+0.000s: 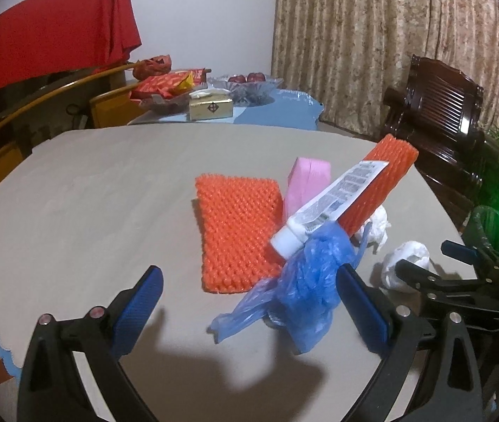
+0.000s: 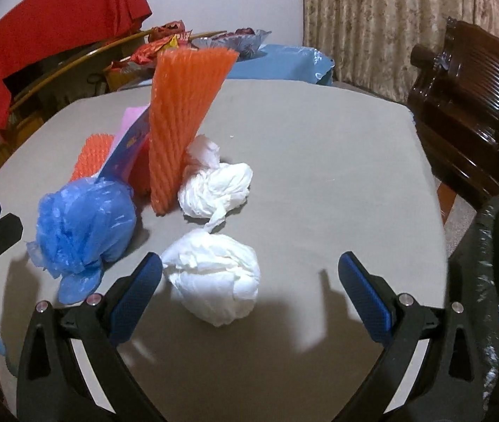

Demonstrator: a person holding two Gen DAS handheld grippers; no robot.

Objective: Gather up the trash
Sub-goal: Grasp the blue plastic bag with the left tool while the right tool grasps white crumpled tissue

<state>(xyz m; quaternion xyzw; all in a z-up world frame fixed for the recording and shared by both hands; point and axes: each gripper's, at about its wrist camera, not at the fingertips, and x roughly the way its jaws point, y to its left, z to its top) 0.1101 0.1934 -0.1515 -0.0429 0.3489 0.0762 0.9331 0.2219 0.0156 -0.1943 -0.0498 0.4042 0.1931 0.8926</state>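
White tissue wad (image 2: 214, 277) between right gripper's (image 2: 249, 281) spread fingers (image 2: 137, 292)

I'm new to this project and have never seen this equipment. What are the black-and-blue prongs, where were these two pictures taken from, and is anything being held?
The prongs are handheld two-finger grippers, one per hand, each with a fisheye camera looking along its fingers. The left gripper and right gripper are both open and hold nothing. On the grey table lie a crumpled blue plastic bag, two white paper wads, orange foam netting, a tube and a pink packet.
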